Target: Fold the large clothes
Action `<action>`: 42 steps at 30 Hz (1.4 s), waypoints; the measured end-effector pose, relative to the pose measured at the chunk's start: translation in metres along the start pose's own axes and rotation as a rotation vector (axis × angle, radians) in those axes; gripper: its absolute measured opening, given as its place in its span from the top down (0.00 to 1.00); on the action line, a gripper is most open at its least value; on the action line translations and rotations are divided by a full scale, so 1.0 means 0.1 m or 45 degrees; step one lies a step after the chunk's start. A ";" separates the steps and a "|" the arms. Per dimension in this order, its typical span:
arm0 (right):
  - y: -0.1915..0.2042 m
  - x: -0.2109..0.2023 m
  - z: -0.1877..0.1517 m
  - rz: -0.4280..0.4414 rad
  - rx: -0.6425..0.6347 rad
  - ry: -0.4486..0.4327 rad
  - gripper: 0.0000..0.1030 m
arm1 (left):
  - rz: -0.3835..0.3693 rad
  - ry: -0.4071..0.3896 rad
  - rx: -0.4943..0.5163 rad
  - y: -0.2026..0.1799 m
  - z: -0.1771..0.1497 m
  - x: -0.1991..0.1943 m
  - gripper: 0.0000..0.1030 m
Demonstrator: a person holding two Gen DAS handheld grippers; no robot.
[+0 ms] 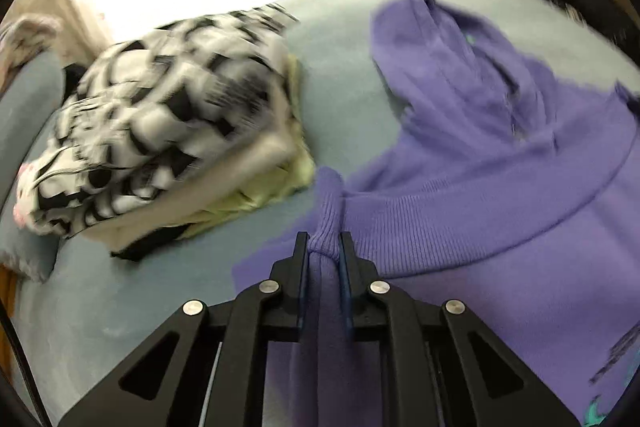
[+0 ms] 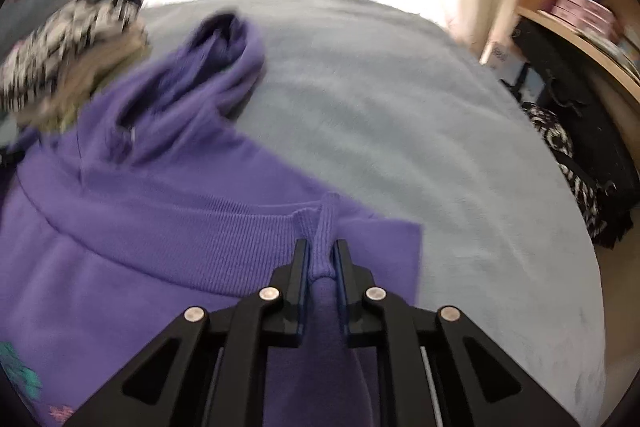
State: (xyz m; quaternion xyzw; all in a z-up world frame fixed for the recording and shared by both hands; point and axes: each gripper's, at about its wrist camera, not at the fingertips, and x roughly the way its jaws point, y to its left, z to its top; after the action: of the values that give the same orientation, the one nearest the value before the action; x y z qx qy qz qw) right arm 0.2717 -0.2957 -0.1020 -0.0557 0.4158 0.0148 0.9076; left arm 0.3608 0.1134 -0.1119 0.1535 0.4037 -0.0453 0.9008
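Note:
A purple hoodie (image 1: 500,167) lies on a grey-blue bed cover (image 1: 340,59), its hood toward the far side. My left gripper (image 1: 324,241) is shut on the hoodie's ribbed hem at its left corner. In the right wrist view the same hoodie (image 2: 160,207) spreads to the left, hood (image 2: 216,75) at the back. My right gripper (image 2: 322,247) is shut on the ribbed hem at its right corner. Both views are motion-blurred.
A stack of folded clothes (image 1: 168,123), black-and-white patterned on top, sits on the bed left of the hoodie; it also shows in the right wrist view (image 2: 68,59). A wooden shelf (image 2: 580,27) and dark clothes (image 2: 580,155) stand right of the bed cover (image 2: 400,127).

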 end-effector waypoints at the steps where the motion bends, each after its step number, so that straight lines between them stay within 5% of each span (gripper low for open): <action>1: -0.07 -0.09 0.04 0.019 0.056 -0.034 0.90 | -0.013 -0.035 -0.061 0.10 0.02 -0.10 0.90; 8: -0.28 -0.38 0.39 0.052 0.274 -0.212 0.90 | -0.016 -0.177 -0.283 0.37 0.24 -0.32 0.90; 17: -0.31 0.68 0.12 0.023 0.400 0.099 0.89 | -0.044 0.047 -0.343 0.29 -0.04 0.60 0.89; 25: -0.36 0.64 0.09 0.081 0.431 0.110 0.80 | -0.160 0.036 -0.440 0.46 -0.14 0.64 0.81; 30: -0.29 0.36 0.13 0.031 0.459 0.089 0.78 | -0.077 0.021 -0.422 0.40 -0.15 0.37 0.64; 33: -0.19 0.11 0.14 0.030 0.458 0.018 0.78 | -0.075 -0.012 -0.402 0.33 -0.17 0.12 0.64; 42: 0.91 -0.12 0.27 0.356 0.205 0.014 0.78 | -0.319 -0.034 -0.382 -0.24 -0.04 -0.18 0.64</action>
State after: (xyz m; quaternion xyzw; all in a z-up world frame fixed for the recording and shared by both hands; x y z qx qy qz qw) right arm 0.2774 -0.2017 -0.0836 0.0755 0.4244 0.1074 0.8959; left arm 0.3411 0.0915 -0.1062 -0.0347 0.4100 -0.0984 0.9061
